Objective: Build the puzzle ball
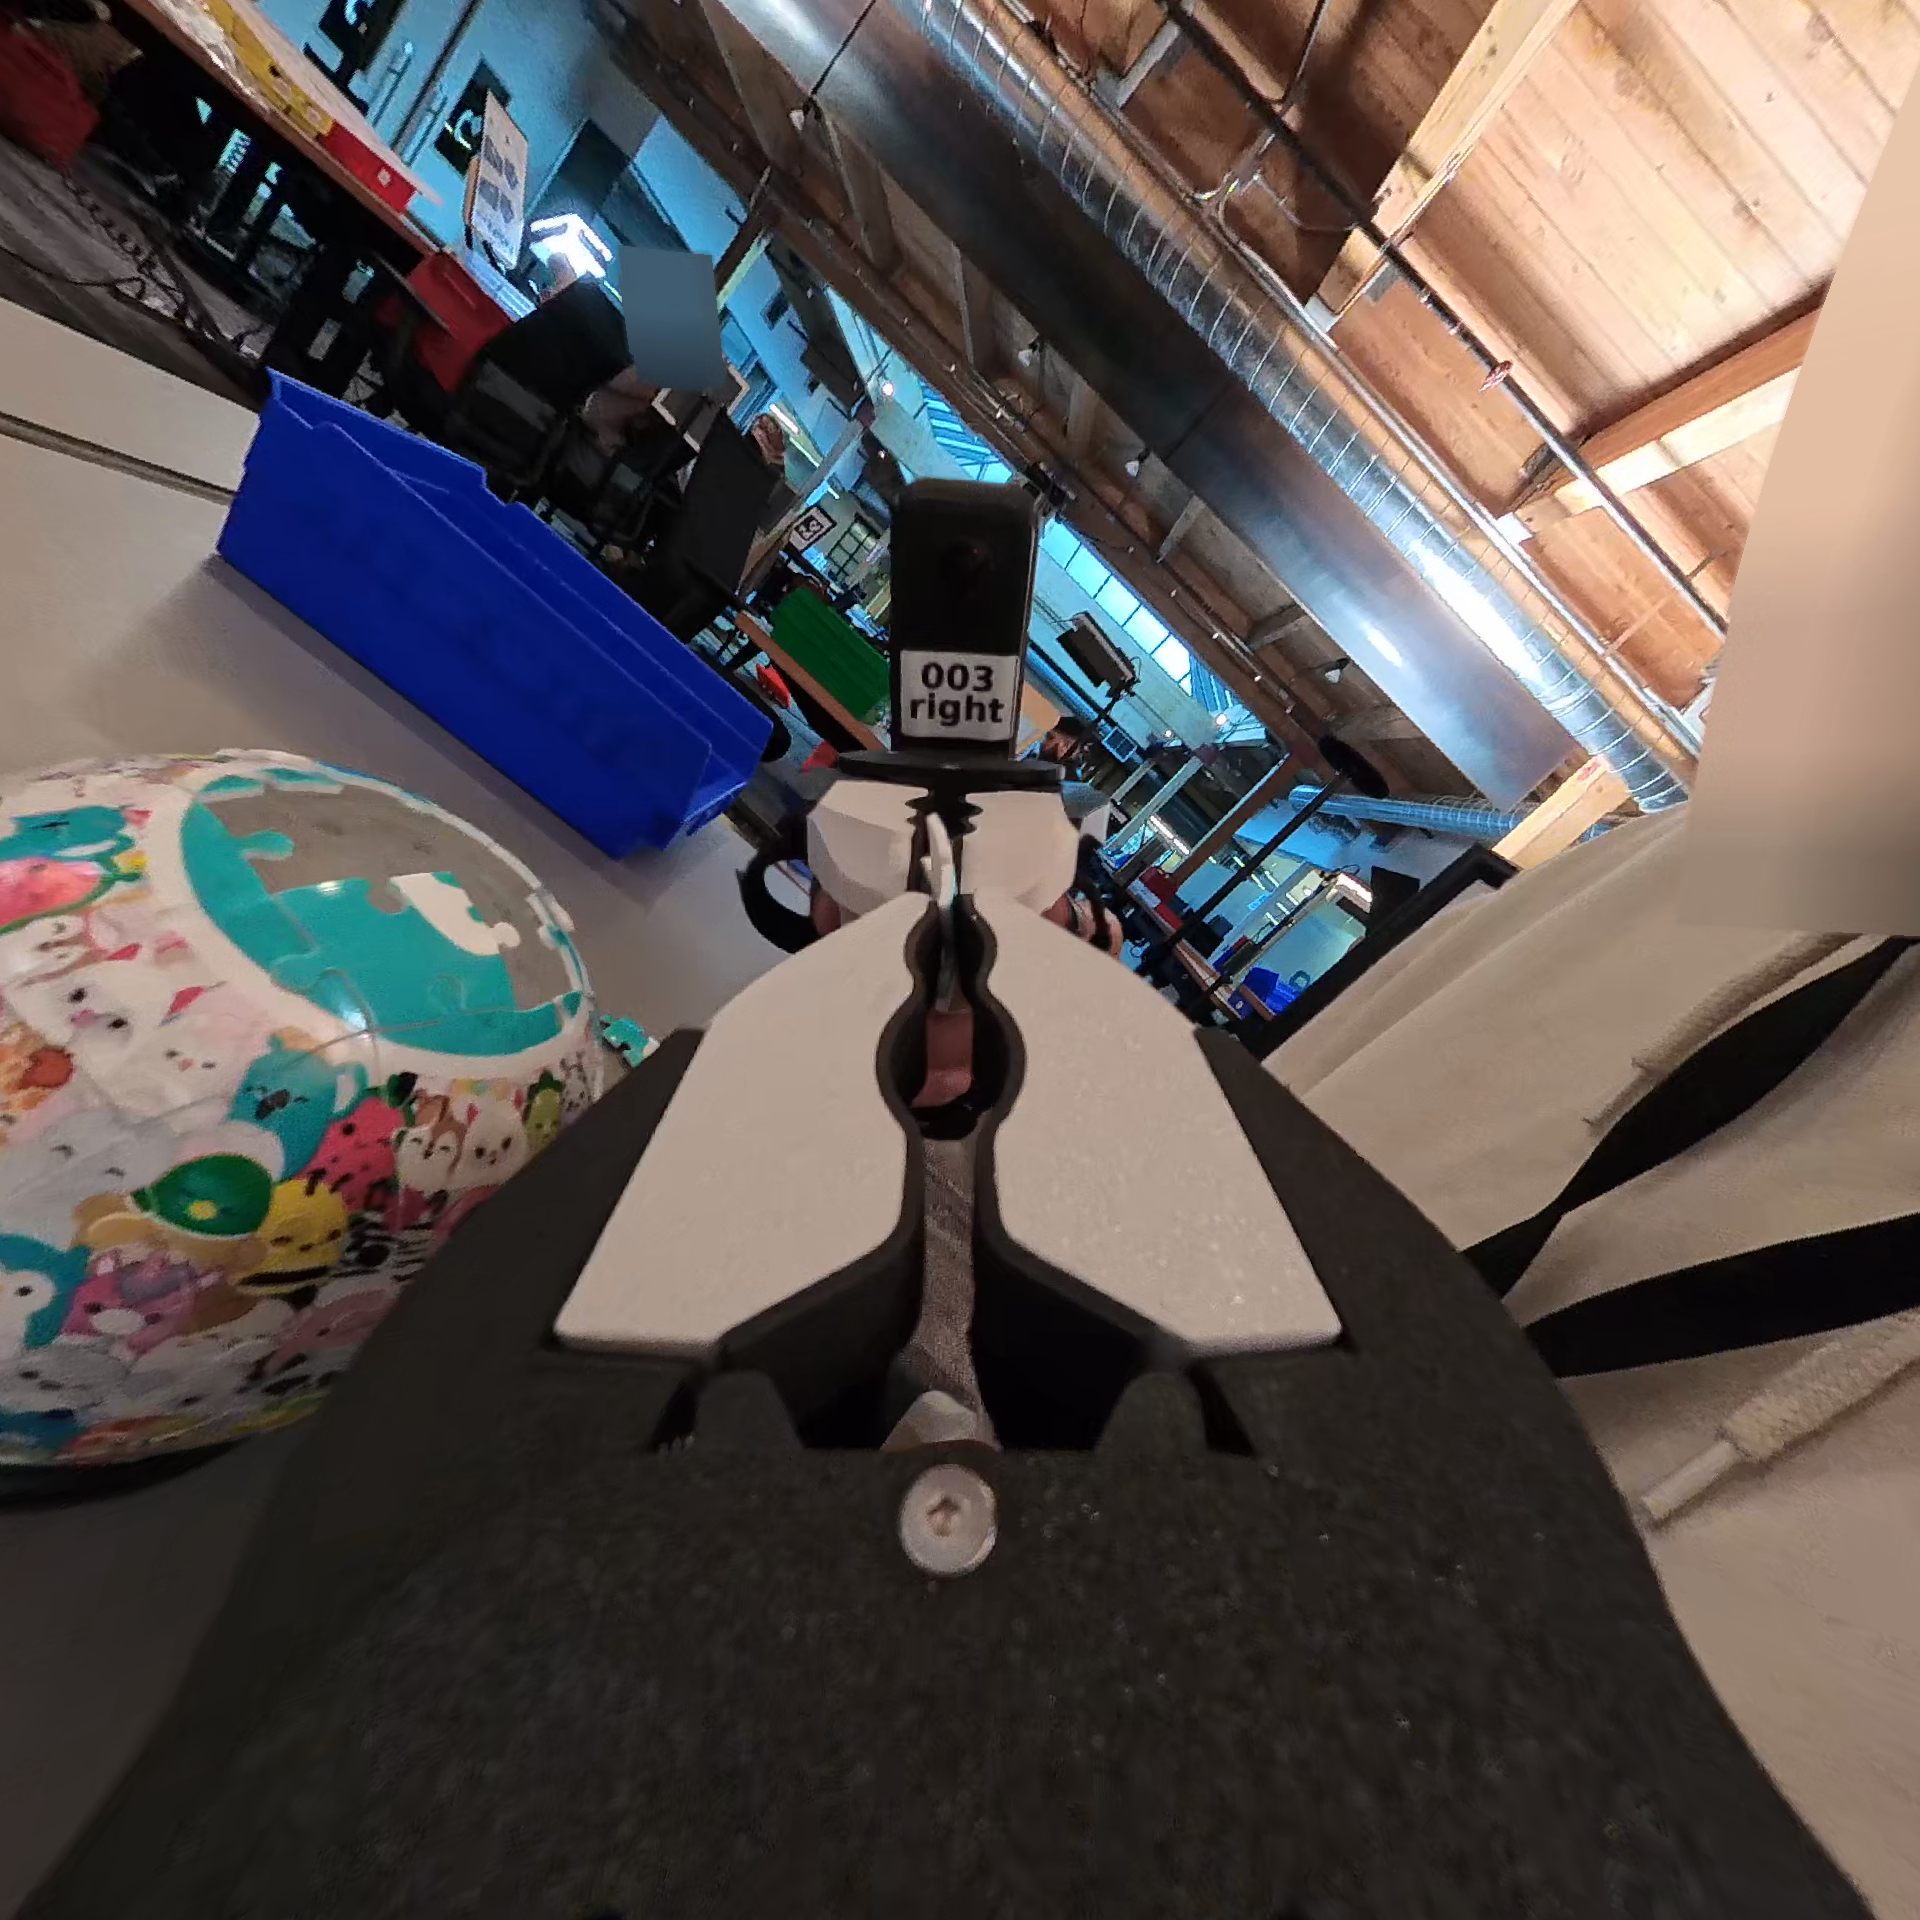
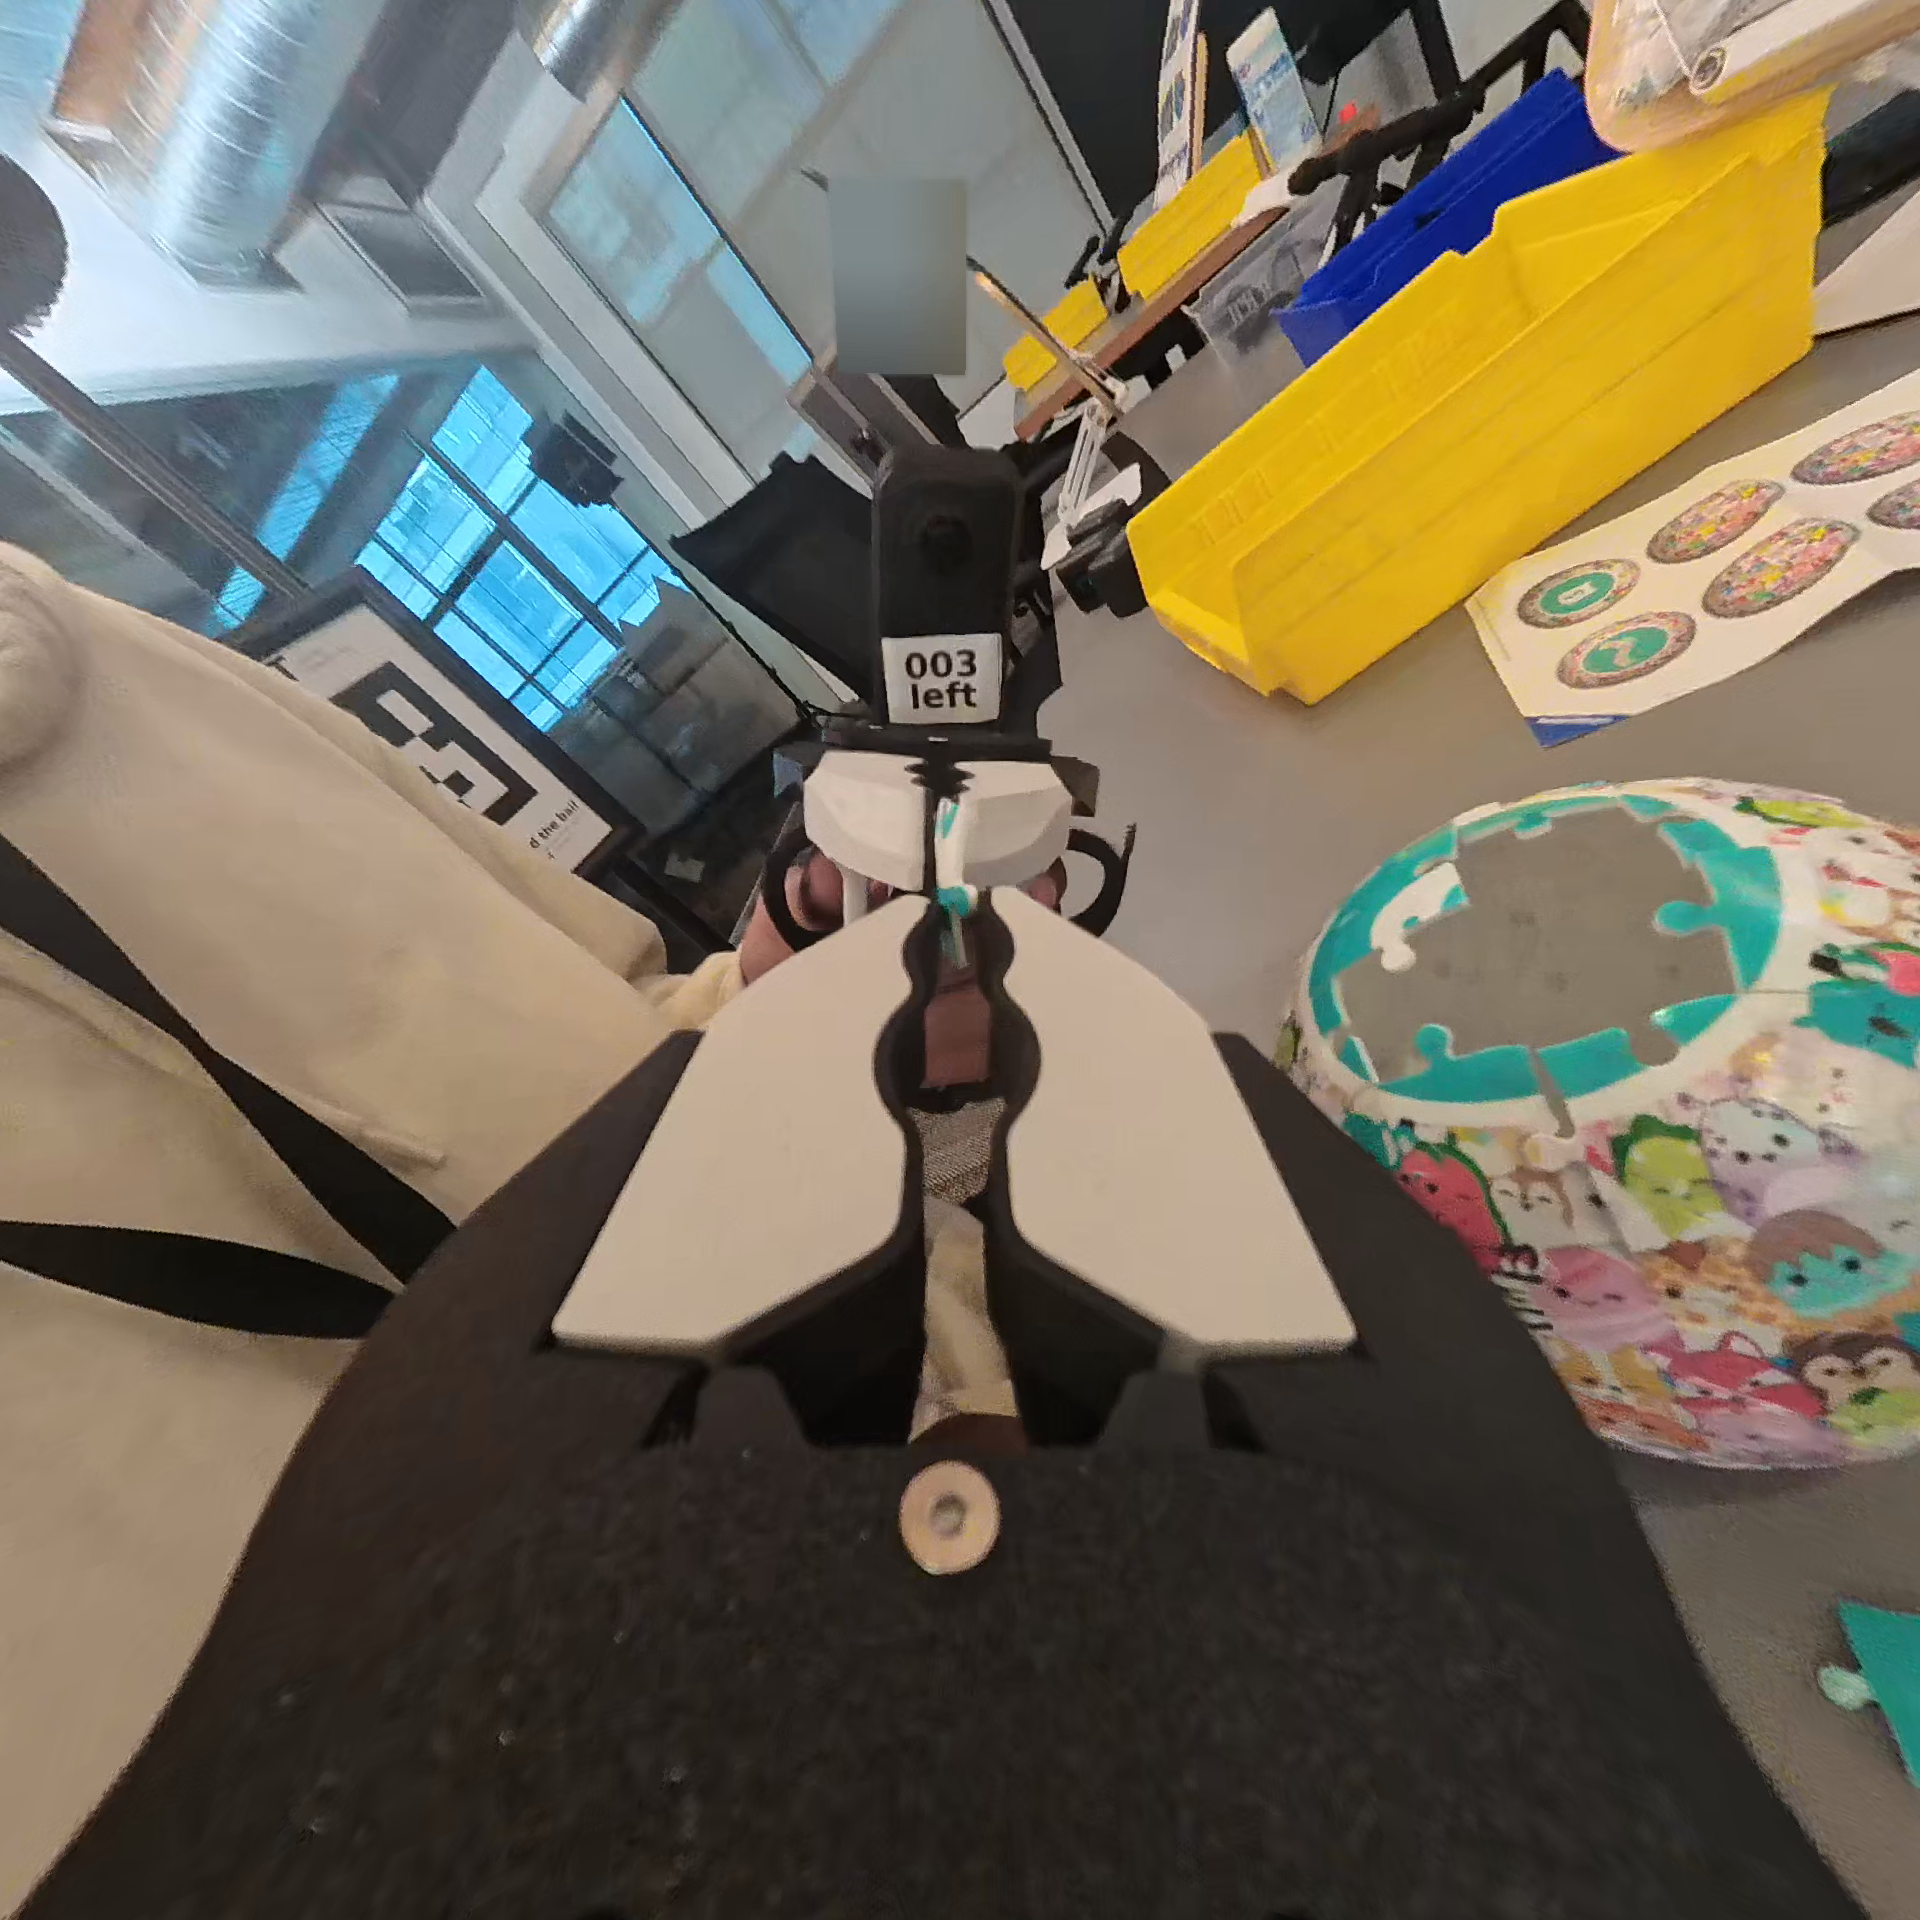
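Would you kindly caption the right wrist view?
Two grippers meet tip to tip over a teal puzzle piece beside the unfinished puzzle ball.

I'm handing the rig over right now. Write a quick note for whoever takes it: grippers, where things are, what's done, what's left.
Left gripper and right gripper: tips meet on one small white-and-teal puzzle piece in mid-air; who bears it is unclear.
Puzzle ball sits on the grey table, mostly built, with a gap at its top.
Another teal piece lies loose near the ball.
Left: fit the held piece, then the loose one, into the gap.
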### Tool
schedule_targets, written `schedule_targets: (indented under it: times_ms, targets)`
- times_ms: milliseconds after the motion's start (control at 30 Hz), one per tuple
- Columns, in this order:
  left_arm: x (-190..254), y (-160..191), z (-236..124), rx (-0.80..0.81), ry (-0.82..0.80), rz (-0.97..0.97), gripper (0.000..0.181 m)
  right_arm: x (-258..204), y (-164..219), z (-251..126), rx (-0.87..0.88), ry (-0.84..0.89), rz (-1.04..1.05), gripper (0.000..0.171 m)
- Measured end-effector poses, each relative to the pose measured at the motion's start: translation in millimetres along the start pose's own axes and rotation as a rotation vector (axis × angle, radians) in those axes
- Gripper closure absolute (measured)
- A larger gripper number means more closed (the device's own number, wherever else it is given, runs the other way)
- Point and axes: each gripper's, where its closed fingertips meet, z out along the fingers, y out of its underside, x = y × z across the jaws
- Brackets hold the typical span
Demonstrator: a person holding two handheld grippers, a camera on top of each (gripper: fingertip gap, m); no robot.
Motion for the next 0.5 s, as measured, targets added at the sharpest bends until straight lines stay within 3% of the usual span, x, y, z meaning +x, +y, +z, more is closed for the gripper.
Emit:
schedule_targets:
  times_ms: [233,400,500]
  targets:
    - [0.8,11.6,4.5,-0.041,0.026,-0.017,0.178,-3.1,0.6,-3.4,-0.079,-0.010,0.027,0.167]
    - [-3.9,18.9,1.4,-0.086,-0.010,0.013,0.168,-3.1,6.3,-7.6,-0.209,-0.036,0.041,0.169]
    - [-3.0,11.8,-6.4,-0.061,-0.008,0.026,0.175,-5.0,7.5,-12.0,-0.279,-0.064,0.052,0.169]
